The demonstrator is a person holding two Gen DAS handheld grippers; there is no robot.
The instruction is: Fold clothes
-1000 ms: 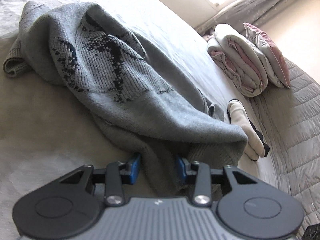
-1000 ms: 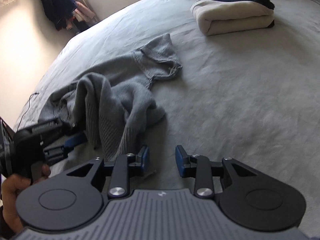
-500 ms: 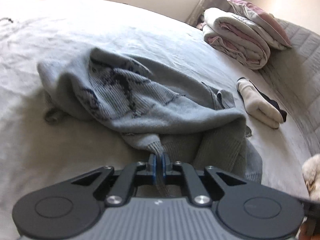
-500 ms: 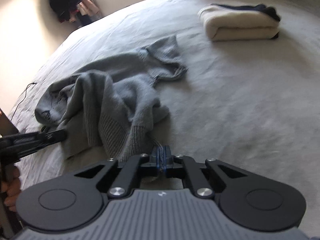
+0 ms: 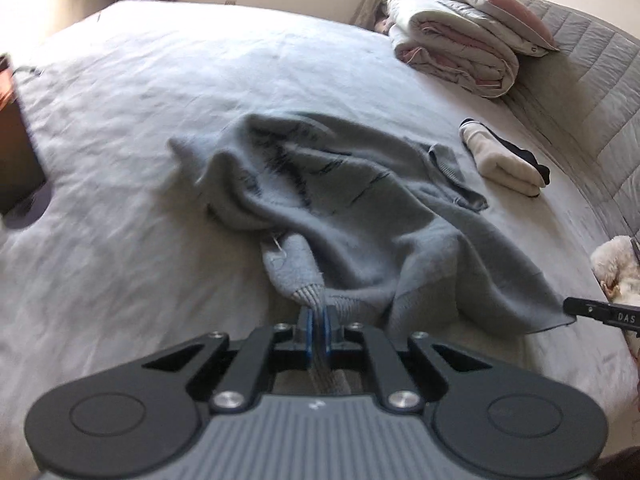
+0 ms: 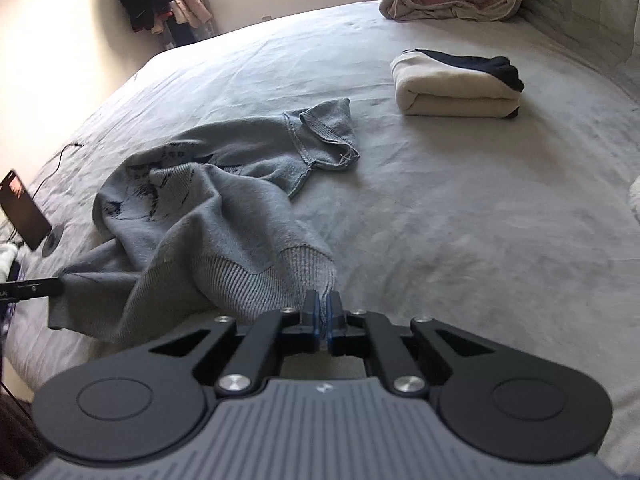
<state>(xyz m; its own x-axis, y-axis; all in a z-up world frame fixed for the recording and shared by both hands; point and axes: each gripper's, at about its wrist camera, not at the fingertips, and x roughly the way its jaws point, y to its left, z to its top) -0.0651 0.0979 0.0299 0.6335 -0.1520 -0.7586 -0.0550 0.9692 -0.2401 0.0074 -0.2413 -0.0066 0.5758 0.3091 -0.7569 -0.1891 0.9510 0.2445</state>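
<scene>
Black right claw [image 5: 600, 311], lettered "DAS", grips grey sweater [image 5: 360, 208].

Grey knit sweater [image 5: 360, 216] sprawls crumpled across the middle of the frame on the pale bedspread, dark pattern showing, possibly inside out. Its ribbed hem [image 6: 260, 280] bunches at lower centre; one sleeve cuff [image 6: 328, 132] trails toward upper centre.

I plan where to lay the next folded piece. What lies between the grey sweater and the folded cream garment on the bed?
Only bare sheet lies between the grey sweater and the folded cream garment; the right wrist view shows it best.
</scene>
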